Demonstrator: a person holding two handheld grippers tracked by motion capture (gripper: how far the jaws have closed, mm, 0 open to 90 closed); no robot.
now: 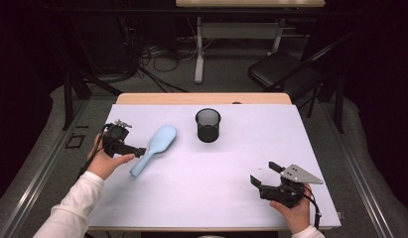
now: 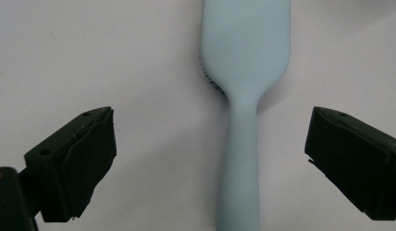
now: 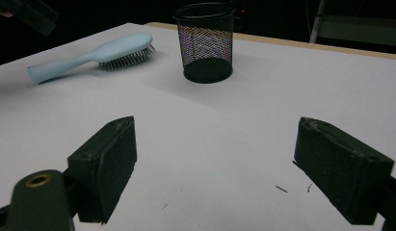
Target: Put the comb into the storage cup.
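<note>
- Lying bristles-down on the white table (image 1: 211,193), the pale blue plastic hairbrush (image 1: 153,149) sits left of centre, head toward the far side, handle end toward the person.
- No brand, label or writing readable on the hairbrush, on the black wire-mesh cup (image 1: 208,125) or on either tongs.
- Left tongs (image 1: 134,150) just beside the hairbrush handle, held in the left hand (image 1: 108,159), white sleeve coming in from bottom left, tongs pointing level toward the handle.
- Left gripper view: left tongs (image 2: 210,159) spread wide, handle of the hairbrush (image 2: 244,96) running between the two sides, pads apart from it, not pinching.
- Right tongs (image 1: 263,173) at the near right of the table, well apart from the hairbrush, gripped from below by the right hand (image 1: 293,210), pointing left and slightly away.
- Right gripper view: right tongs (image 3: 215,163) spread, nothing between them, bare table under them; mesh cup (image 3: 205,41) and hairbrush (image 3: 92,57) far ahead.
- Mesh cup upright near the far centre of the table, right of the hairbrush head, not touching it.
</note>
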